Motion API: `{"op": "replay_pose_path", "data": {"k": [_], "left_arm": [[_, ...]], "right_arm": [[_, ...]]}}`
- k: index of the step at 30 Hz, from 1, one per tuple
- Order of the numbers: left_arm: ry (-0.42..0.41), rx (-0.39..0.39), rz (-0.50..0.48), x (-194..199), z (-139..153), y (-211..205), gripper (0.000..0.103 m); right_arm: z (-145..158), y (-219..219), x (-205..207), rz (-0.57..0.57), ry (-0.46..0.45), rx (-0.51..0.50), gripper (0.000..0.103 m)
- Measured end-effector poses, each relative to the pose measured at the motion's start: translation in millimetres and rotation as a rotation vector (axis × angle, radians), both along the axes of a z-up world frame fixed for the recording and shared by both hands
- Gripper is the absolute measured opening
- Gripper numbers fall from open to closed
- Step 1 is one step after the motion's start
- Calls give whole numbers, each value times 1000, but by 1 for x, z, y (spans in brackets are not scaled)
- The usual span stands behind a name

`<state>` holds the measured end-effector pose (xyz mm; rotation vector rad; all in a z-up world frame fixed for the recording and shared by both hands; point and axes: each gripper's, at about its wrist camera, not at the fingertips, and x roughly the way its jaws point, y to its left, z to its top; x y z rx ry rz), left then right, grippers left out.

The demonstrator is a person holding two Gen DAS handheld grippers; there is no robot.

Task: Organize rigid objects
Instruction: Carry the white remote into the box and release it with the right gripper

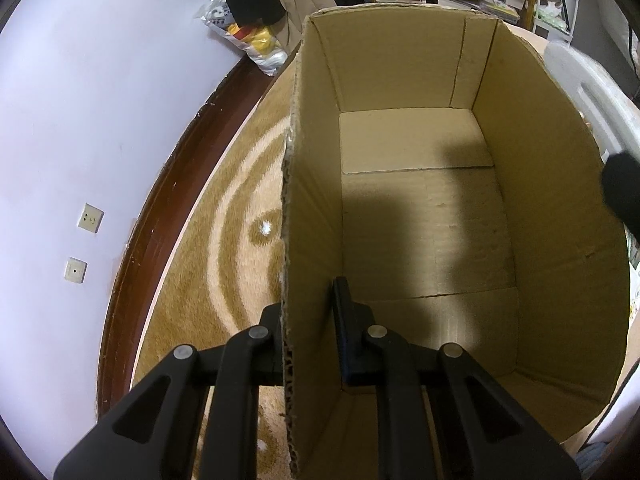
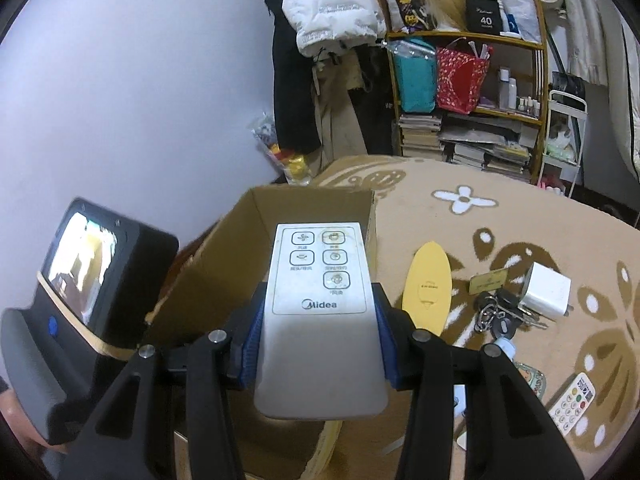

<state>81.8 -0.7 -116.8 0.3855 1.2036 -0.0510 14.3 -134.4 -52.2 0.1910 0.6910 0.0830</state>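
Left wrist view: left gripper (image 1: 308, 316) clamped on the left wall of the cardboard box (image 1: 552, 216), one finger outside, one inside; jaws nearly closed on the wall. Box interior is bare cardboard with shadows across its floor. Only this view shows inside the box, plus two wall outlets (image 1: 90, 218) on the white wall and a dark wood baseboard (image 1: 160, 216) at left.

Right wrist view: right gripper (image 2: 318, 344) holds a white Midea remote (image 2: 320, 304) between blue pads (image 2: 250, 344), jaws closed on its sides, buttons facing up. Remote sits over the box's (image 2: 224, 264) near edge, above the opening. The left device's screen unit (image 2: 84, 264) shows at far left.

On the carpet (image 2: 520, 216) right of the box: yellow oval item (image 2: 427, 288), gold card (image 2: 488, 280), white charger block (image 2: 546, 290), keys (image 2: 496, 316), small white remote with coloured buttons (image 2: 572, 404). Far side: cluttered shelf (image 2: 468, 80) with bags and book stacks, hanging white jacket (image 2: 332, 4), plastic bag (image 2: 280, 152) by the wall.
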Motion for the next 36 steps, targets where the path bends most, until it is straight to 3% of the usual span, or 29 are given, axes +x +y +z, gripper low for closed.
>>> {"op": "replay_pose_path", "data": {"k": [5,13,15,17,26,36], "left_arm": [[10,-8,13,1,0,2,15],[10,-23,22,1,0,3,15],[6,-18,24,0,0,3,15],[7,-27,29,0,2,5,15],[3,-35,30,-4,5,9,15],[3,-37,30,-5,6,11,15]], "right_arm": [[-13,6,3,17,47,-6,51],[-12,6,3,14,47,10,54],[-10,6,3,14,48,11,56],[-10,8,2,16,44,-4,64],[2,10,-3,7,14,-42,76],[8,-10,-2,-75,-2,-64,81]]}}
